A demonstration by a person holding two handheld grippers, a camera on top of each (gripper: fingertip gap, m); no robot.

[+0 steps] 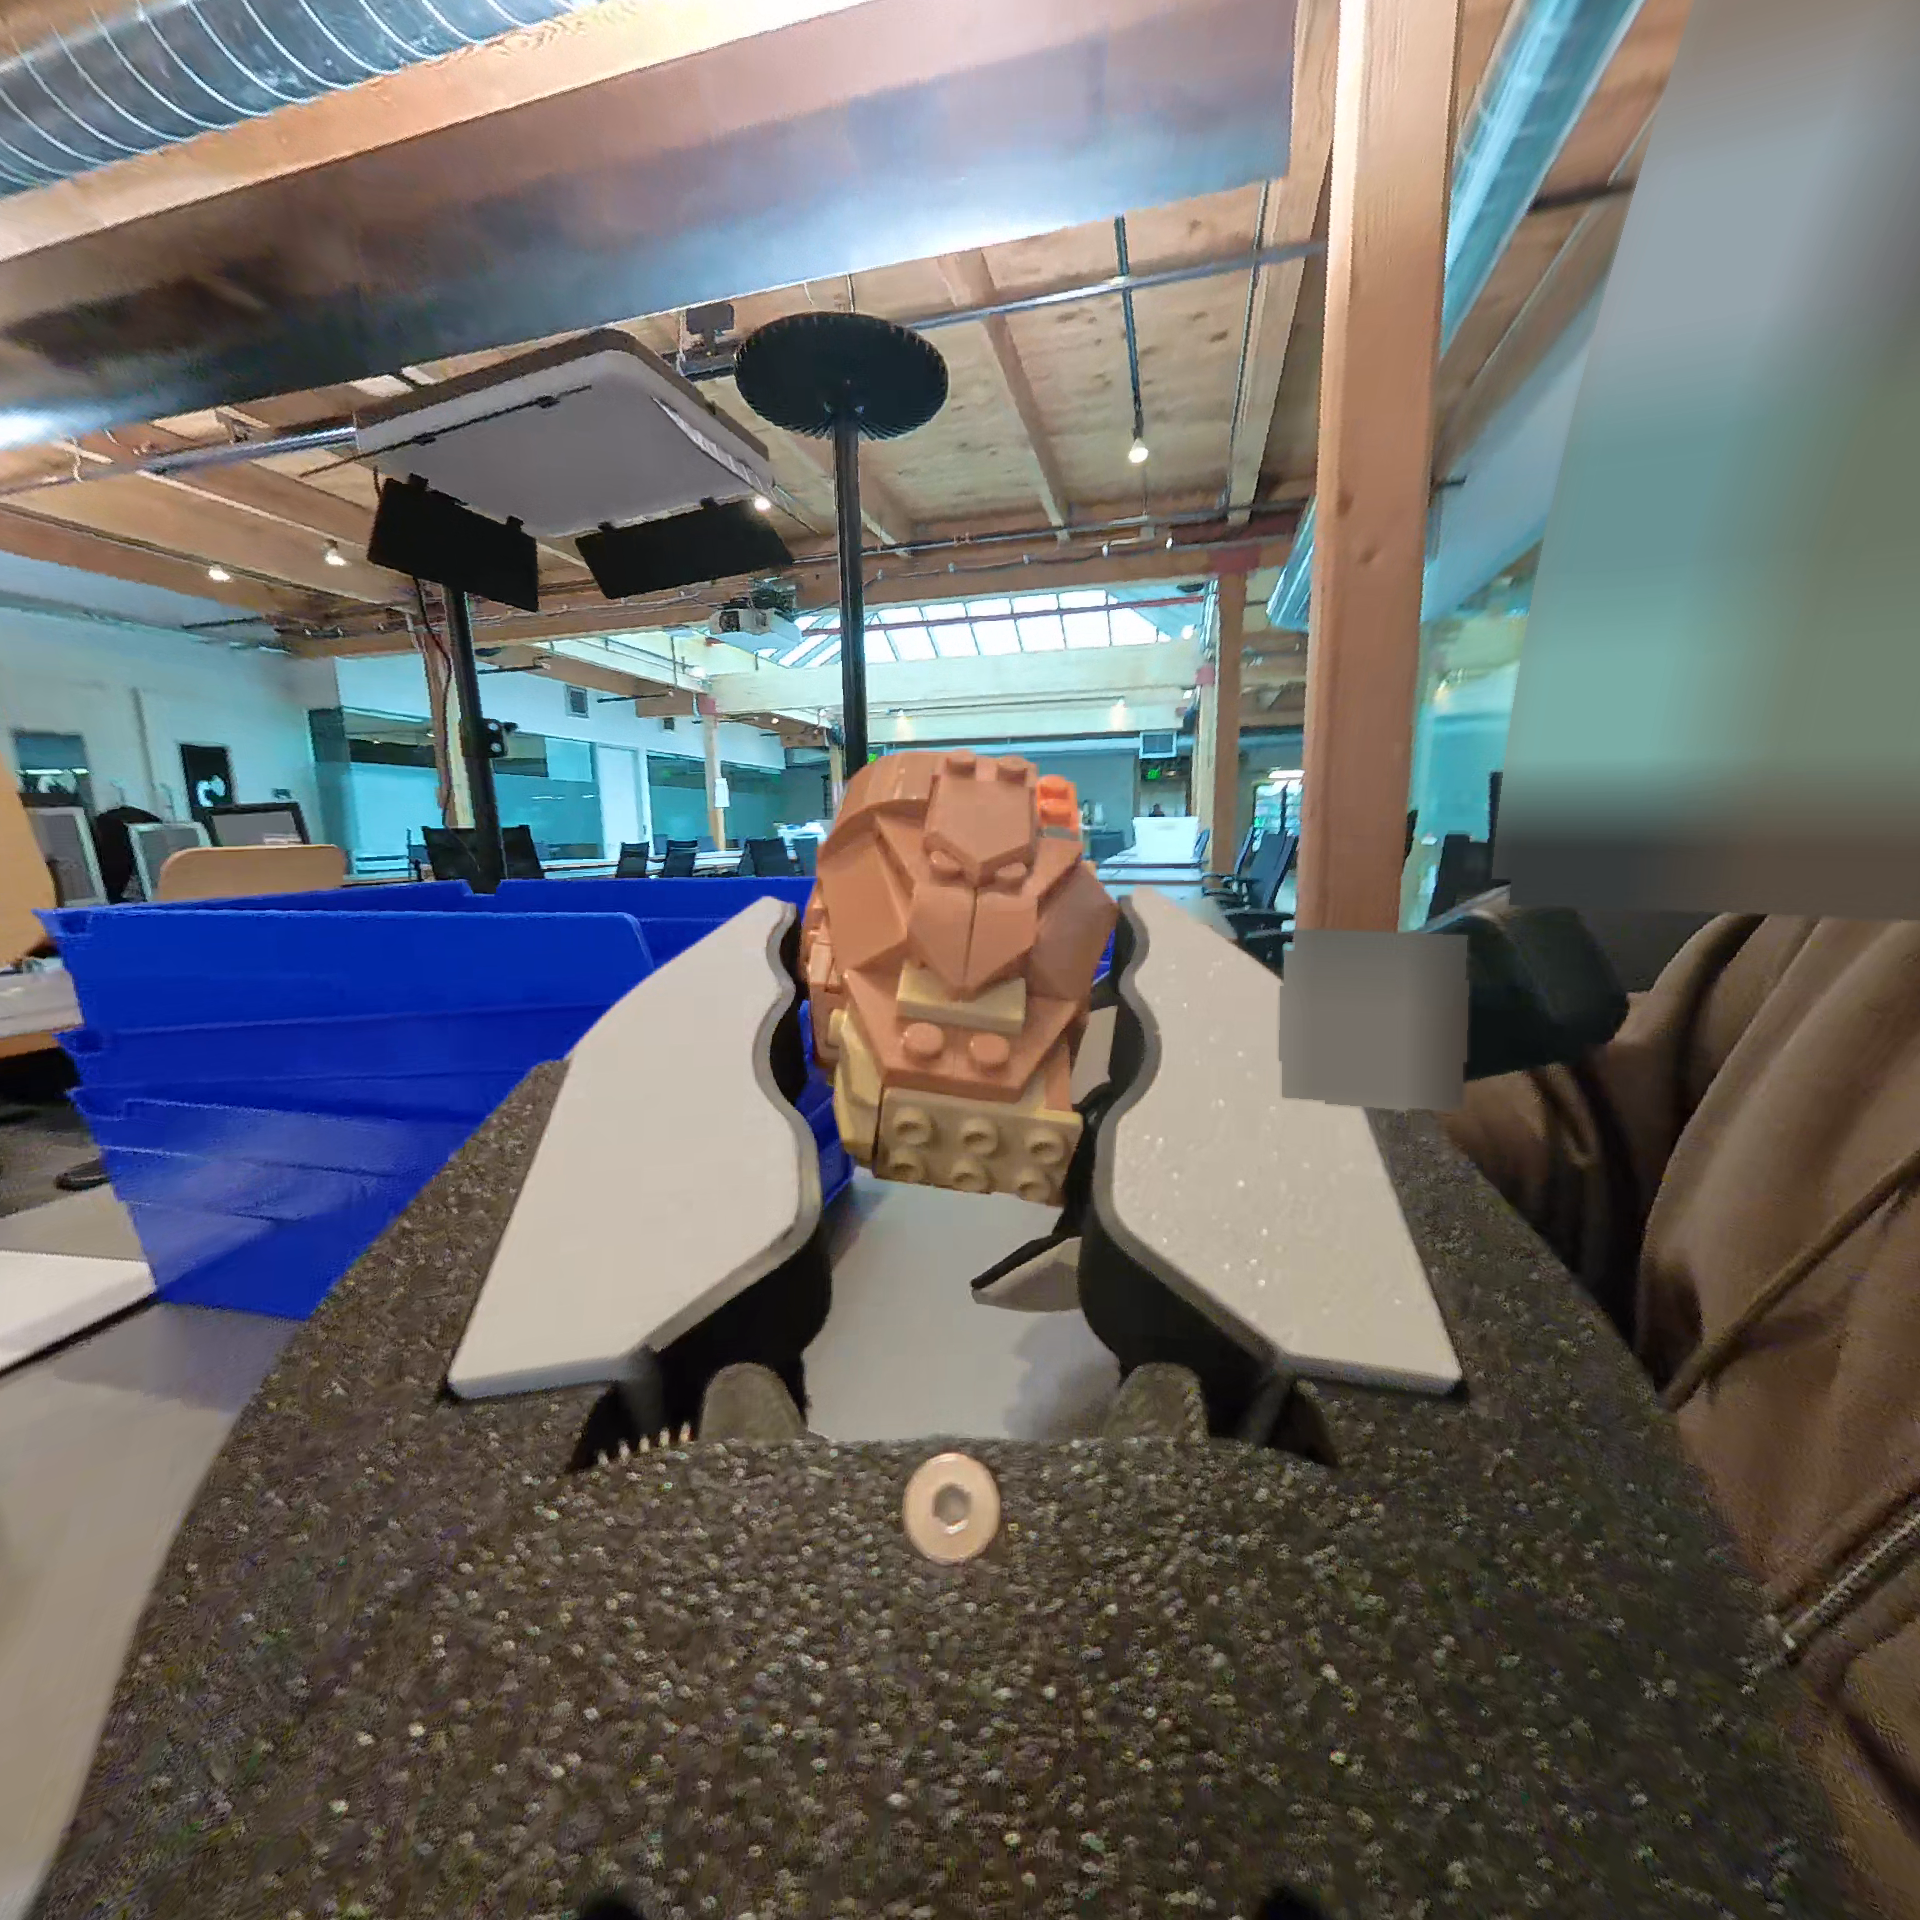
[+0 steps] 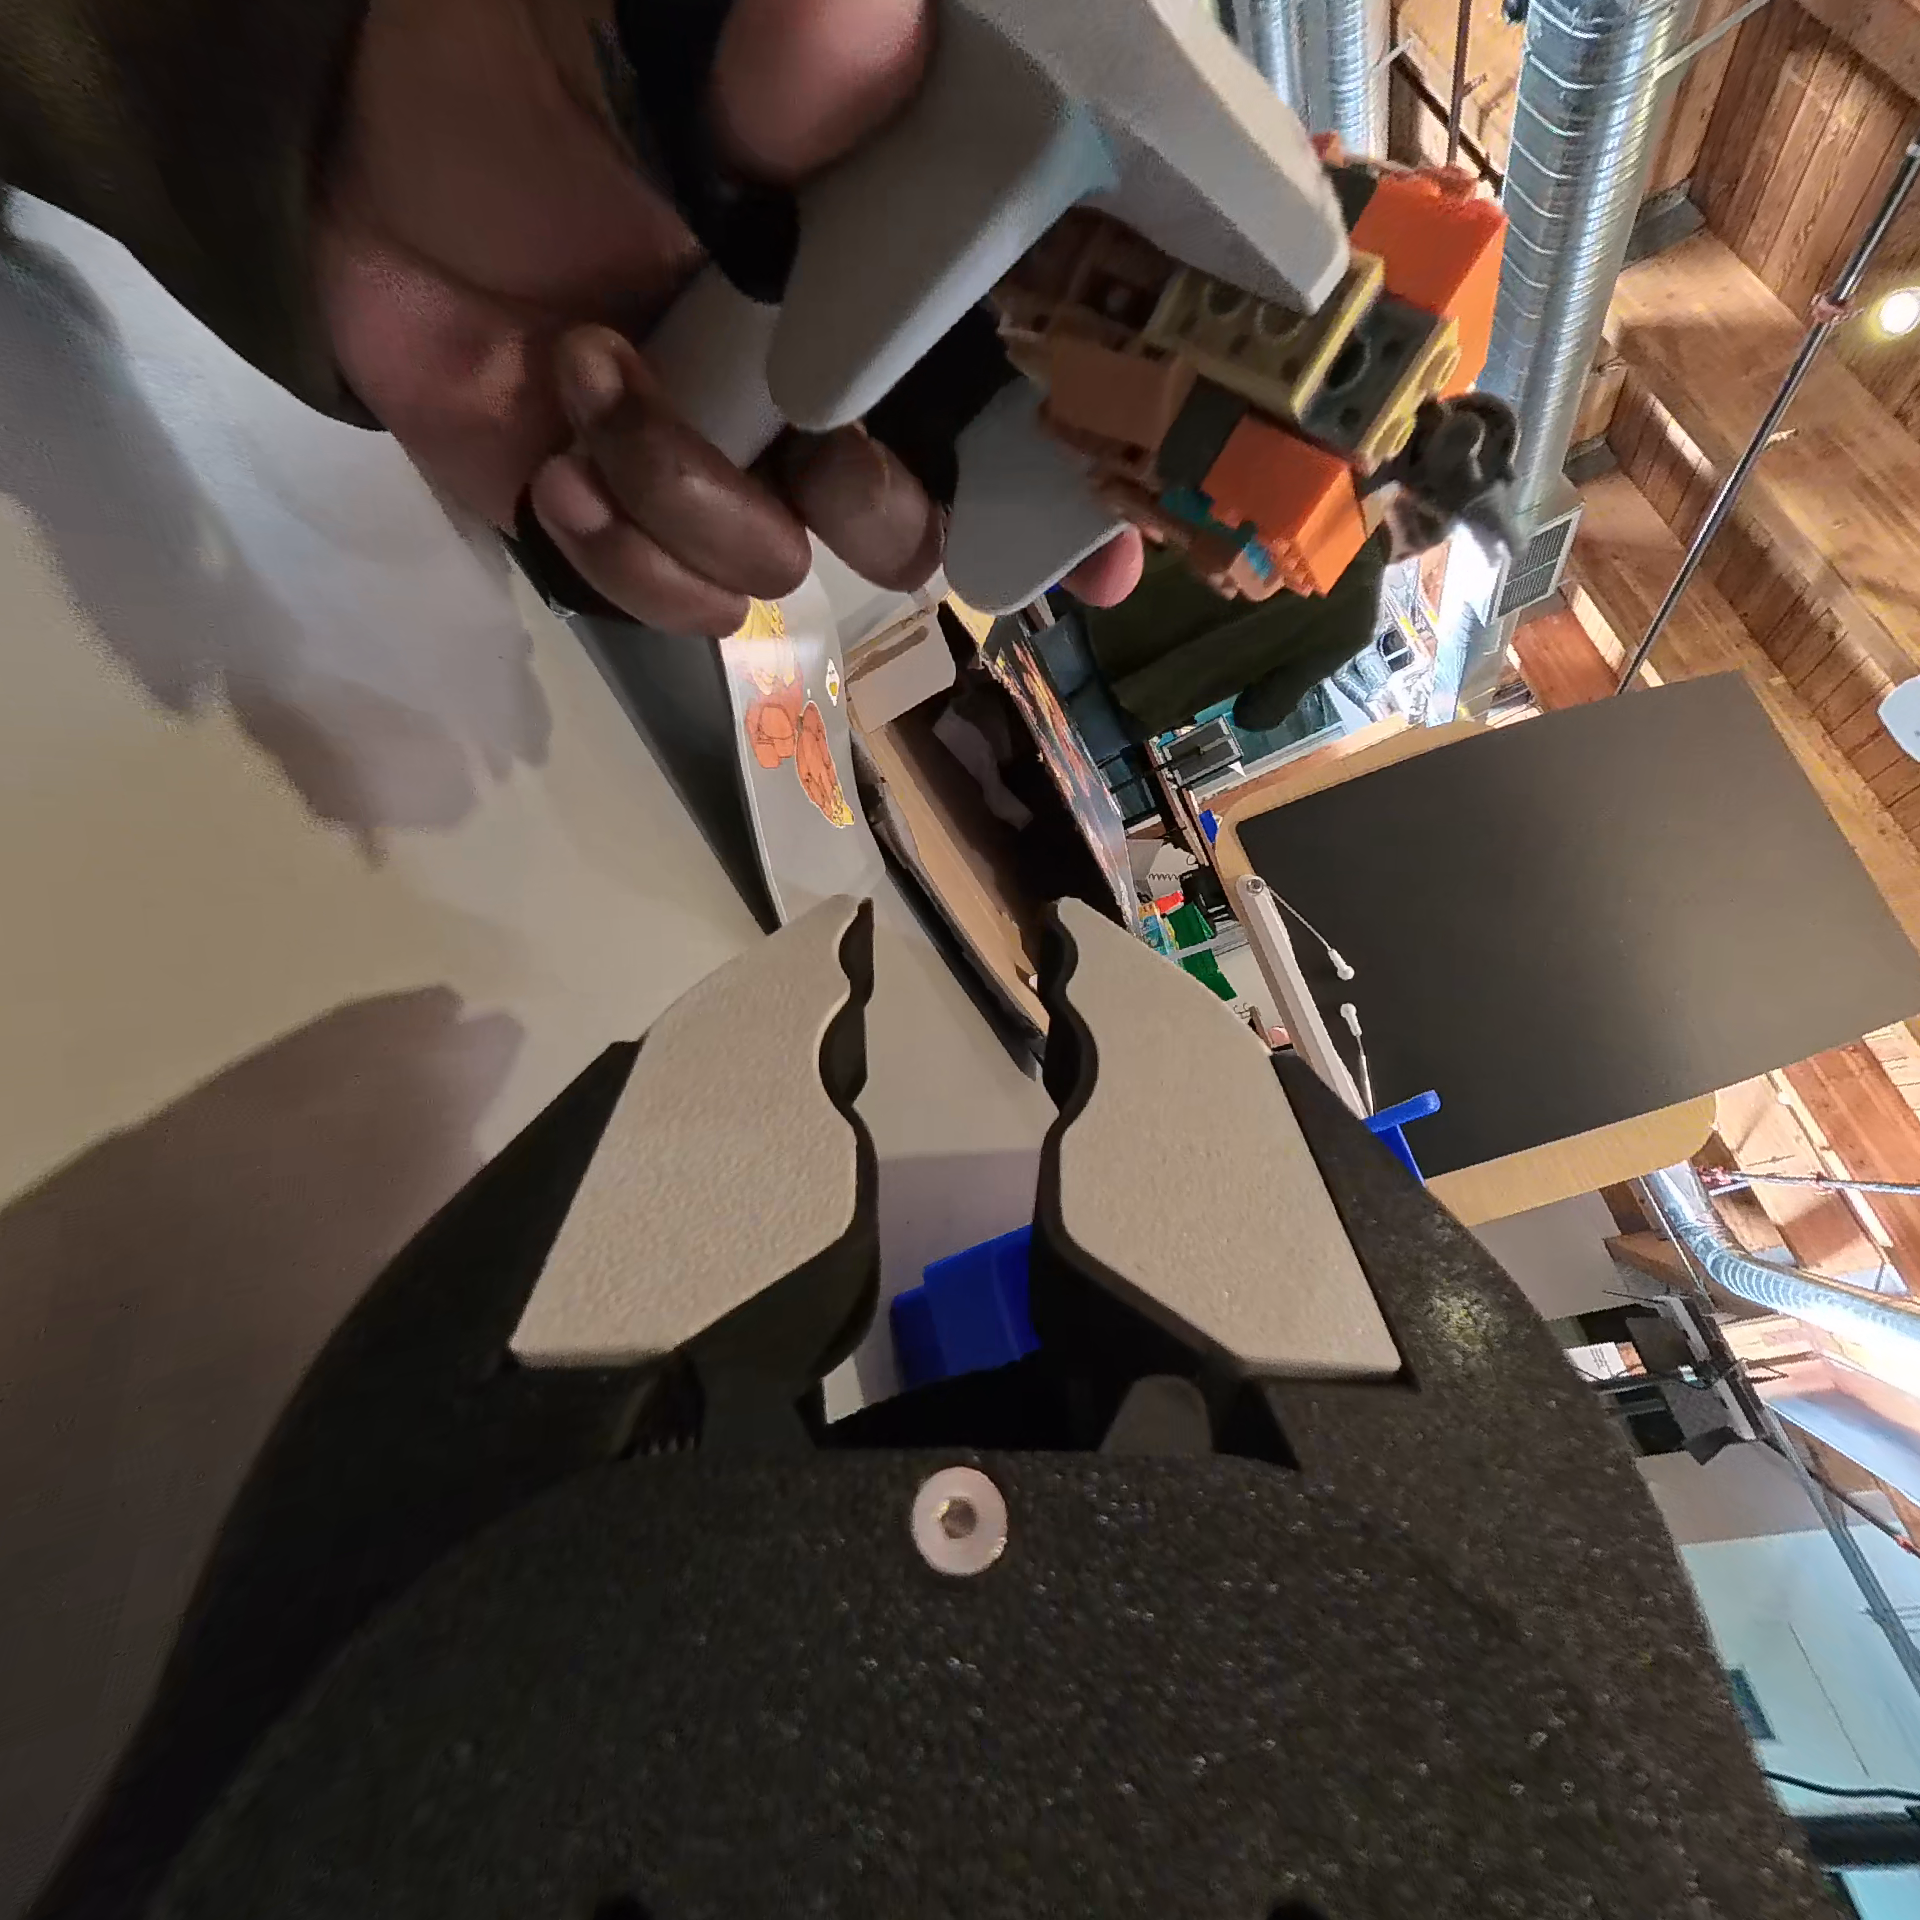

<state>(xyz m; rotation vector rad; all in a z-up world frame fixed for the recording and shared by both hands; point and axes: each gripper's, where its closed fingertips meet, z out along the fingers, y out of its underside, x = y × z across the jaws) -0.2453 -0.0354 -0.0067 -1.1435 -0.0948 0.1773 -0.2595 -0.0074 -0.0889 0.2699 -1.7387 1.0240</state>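
My left gripper (image 1: 956, 920) is shut on a brick-built figure (image 1: 961, 997) of brown, tan and orange bricks, held above the grey table (image 1: 914, 1340). The figure's tan base faces the camera. In the right wrist view the same left gripper (image 2: 1195, 343) shows at the top, held by a person's hand (image 2: 623, 436), with the figure (image 2: 1309, 436) between its grey fingers (image 2: 1143, 156). My right gripper (image 2: 961, 925) is open and empty, some way below and apart from the figure.
Stacked blue bins (image 1: 364, 1039) stand left on the table. A person's brown jacket (image 1: 1714, 1299) is close on the right. In the right wrist view lie a picture booklet (image 2: 800, 748), an open cardboard box (image 2: 956, 831) and a blue bin (image 2: 966, 1309). Left tips to right tips: about 9 cm.
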